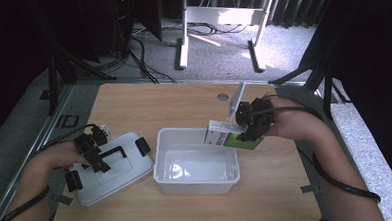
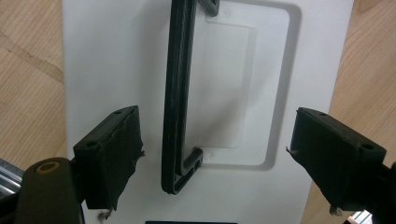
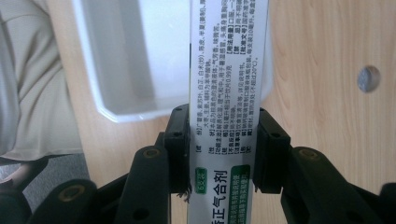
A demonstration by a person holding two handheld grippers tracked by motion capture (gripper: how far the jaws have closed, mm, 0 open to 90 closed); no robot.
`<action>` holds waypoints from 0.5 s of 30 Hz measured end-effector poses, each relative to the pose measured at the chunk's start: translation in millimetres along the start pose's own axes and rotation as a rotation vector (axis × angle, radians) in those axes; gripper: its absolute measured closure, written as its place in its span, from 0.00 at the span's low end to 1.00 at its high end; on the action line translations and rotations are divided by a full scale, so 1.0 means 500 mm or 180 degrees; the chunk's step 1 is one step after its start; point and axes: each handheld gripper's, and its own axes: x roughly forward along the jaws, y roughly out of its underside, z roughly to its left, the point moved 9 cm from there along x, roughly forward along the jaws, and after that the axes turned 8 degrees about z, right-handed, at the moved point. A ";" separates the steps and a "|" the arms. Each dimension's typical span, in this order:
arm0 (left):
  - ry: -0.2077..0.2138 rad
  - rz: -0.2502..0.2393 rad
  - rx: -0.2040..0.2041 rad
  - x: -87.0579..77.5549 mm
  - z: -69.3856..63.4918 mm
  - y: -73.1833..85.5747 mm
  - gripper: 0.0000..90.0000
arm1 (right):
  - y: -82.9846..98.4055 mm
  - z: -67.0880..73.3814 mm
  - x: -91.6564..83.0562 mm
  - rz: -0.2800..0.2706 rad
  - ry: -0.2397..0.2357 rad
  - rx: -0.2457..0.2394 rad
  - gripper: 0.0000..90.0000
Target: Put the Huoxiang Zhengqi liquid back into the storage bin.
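White box (image 3: pixel 228 70), base cut off, clamped in right claw (image 3: pixel 224 149); left claw (image 2: pixel 215 158) apart over lid (image 2: pixel 116 70).

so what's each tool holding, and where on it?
Right tool pinches the medicine box across its narrow sides, near one end. Left tool holds nothing, open over the lid handle.

My right gripper (image 1: pixel 249 129) clamps a green-and-white carton (image 1: pixel 230 138) above the far right corner of the open white bin (image 1: pixel 196 163). My left gripper (image 1: pixel 97 156) rests over the lid (image 1: pixel 114 169), at its black handle (image 1: pixel 113 152), left of the bin on the wooden table (image 1: pixel 148 100).
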 end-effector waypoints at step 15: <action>-0.0007 0.0003 0.0014 0.005 -0.001 -0.003 0.19 | -0.080 0.067 0.016 -0.0070 -0.0059 -0.0317 0.71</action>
